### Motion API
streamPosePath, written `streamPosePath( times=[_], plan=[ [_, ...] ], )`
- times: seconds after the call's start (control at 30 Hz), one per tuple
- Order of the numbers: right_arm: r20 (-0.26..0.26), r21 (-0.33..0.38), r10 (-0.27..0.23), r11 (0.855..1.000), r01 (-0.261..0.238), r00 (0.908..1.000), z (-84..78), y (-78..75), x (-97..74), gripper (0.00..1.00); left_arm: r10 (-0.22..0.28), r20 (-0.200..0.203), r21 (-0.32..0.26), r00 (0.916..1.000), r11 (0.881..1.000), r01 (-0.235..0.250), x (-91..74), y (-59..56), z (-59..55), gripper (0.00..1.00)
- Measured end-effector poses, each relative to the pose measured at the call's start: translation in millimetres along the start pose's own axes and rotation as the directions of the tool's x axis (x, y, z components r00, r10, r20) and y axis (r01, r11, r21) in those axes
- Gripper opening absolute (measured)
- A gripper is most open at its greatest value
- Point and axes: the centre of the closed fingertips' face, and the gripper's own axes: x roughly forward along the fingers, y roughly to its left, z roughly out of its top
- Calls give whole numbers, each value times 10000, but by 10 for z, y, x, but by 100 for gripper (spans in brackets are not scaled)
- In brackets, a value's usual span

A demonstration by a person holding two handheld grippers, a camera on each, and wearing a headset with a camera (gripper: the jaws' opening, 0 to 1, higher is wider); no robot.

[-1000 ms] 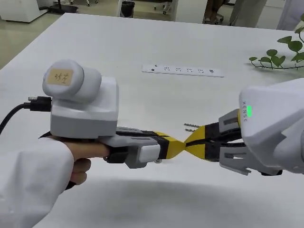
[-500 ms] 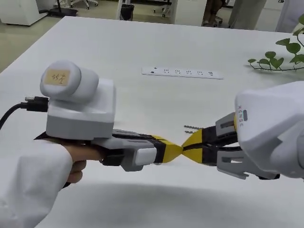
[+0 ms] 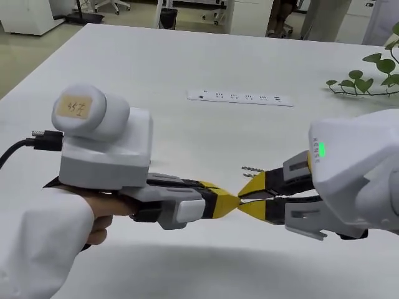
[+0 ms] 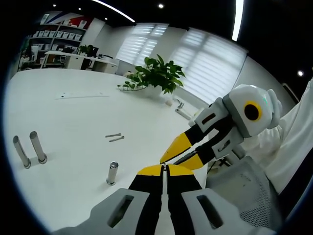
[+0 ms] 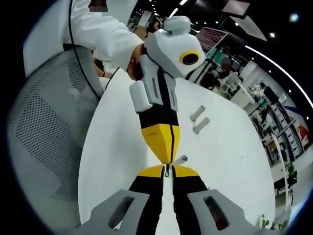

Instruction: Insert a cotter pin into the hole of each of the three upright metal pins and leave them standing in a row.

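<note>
— Handover, by my reading. The right gripper is pinched along a cotter pin. The left gripper meets it tip to tip above the table, jaws closed flat on the pin's free end.

— How should it be done well?

— Only one side should let go, and not until the other has a firm bite. Keep the legs in line with the jaws, so that a straight length sticks out to thread with. The nearest metal pin stands just beside the tips. I cannot make out its hole, so it needs finding before the approach. It stands free and a nudge from a jaw could tip it, so I'd come in level and slowly.

— Is there room to move?

— Plenty. The pair of metal pins stands side by side, well apart from the single one. The spare cotter pins lie just beyond the right gripper, close enough to sweep with a careless swing. The power strip and plant are far off, and the table's left edge is distant.
</note>
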Motion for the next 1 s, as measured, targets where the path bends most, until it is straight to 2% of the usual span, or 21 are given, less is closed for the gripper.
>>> streamPosePath(
  times=[0.1, 0.23, 0.33, 0.5, 0.53, 0.57, 0.63, 0.67, 0.7, 0.73, 0.8, 0.9, 1.0],
  plan=[
    [55, 337, 110, 9994, -112, 9999, -15, 21, 4, 9, 2, -120, 184, 9999, 9998, 0, -8, 2, -23, 0],
    [-11, 887, 111, 9960, -109, 9999, -75, 0, -7, 13, 43, -19, 451, 10000, 9990, -42, -32, 8, -1, 0],
    [121, 1427, 191, 9896, -206, 9997, -107, -20, -18, 14, -17, 60, 913, 10000, 9958, 12, -49, -10, 19, 0],
    [703, 2690, 514, 9607, -686, 9962, -130, -17, -44, 15, -172, 221, 1874, 9996, 9822, 128, -77, -53, 64, 0],
    [783, 2898, 705, 9528, -904, 9944, -141, -3, -43, 16, -196, 248, 2017, 9995, 9794, 142, -79, -59, 69, 0],
    [788, 3079, 877, 9453, -1079, 9930, -150, 27, -54, 17, -297, 227, 2237, 9993, 9744, 239, -83, -77, 69, 0],
    [952, 3124, 947, 9423, -1200, 9909, -138, 32, -67, 18, -491, 230, 2580, 9985, 9652, 416, -88, -115, 73, 0],
    [1146, 3337, 1132, 9314, -1456, 9869, -112, 59, -68, 18, -619, 191, 2904, 9979, 9554, 537, -92, -136, 70, 0],
    [1322, 3507, 1122, 9240, -1524, 9849, -87, 65, -82, 18, -659, 245, 3387, 9975, 9393, 537, -94, -145, 80, 0],
    [1465, 3554, 1120, 9213, -1579, 9829, -68, 60, -86, 18, -643, 179, 3620, 9978, 9306, 535, -99, -147, 68, 0],
    [1659, 3718, 1231, 9112, -1776, 9784, -38, 79, -100, 16, -754, 186, 3593, 9970, 9310, 638, -103, -179, 62, 0],
    [1853, 3805, 1372, 9029, -1998, 9731, -7, 116, -113, 13, -992, 160, 4086, 9949, 9088, 841, -110, -222, 63, 0],
    [1932, 3843, 1624, 8949, -2269, 9676, 8, 166, -108, 8, -1095, 162, 4199, 9939, 9028, 927, -114, -243, 67, 0]
  ],
)
